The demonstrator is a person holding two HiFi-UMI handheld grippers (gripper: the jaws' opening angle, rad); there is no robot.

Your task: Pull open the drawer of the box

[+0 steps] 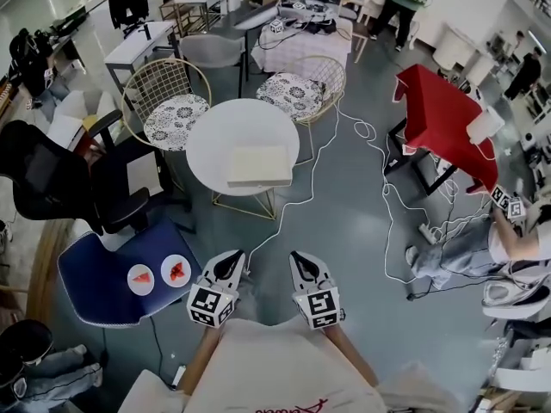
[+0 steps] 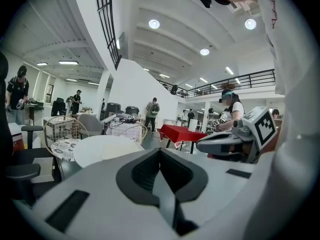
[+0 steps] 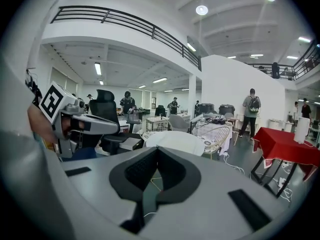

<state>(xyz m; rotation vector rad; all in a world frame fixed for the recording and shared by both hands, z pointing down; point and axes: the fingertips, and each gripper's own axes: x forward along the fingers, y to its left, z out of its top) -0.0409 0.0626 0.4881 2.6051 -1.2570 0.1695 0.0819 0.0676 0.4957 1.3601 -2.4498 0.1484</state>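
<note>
A flat cream box (image 1: 260,165) lies on the round white table (image 1: 215,140), on the side nearest me. No drawer gap shows on it from above. My left gripper (image 1: 231,258) and right gripper (image 1: 303,258) hover side by side over the floor, well short of the table. Both point toward it. In the left gripper view the left gripper (image 2: 160,151) has its jaws together with nothing between them, and the table (image 2: 95,149) and box (image 2: 122,147) lie ahead. The right gripper (image 3: 157,151) is likewise shut and empty, with the table (image 3: 175,141) beyond it.
Two wire chairs (image 1: 168,101) (image 1: 303,89) stand behind the table. A black office chair (image 1: 43,179) and a blue low table (image 1: 95,278) with two plates are at left. White cables (image 1: 366,188) run over the floor. A red table (image 1: 443,119) and a person (image 1: 508,239) are at right.
</note>
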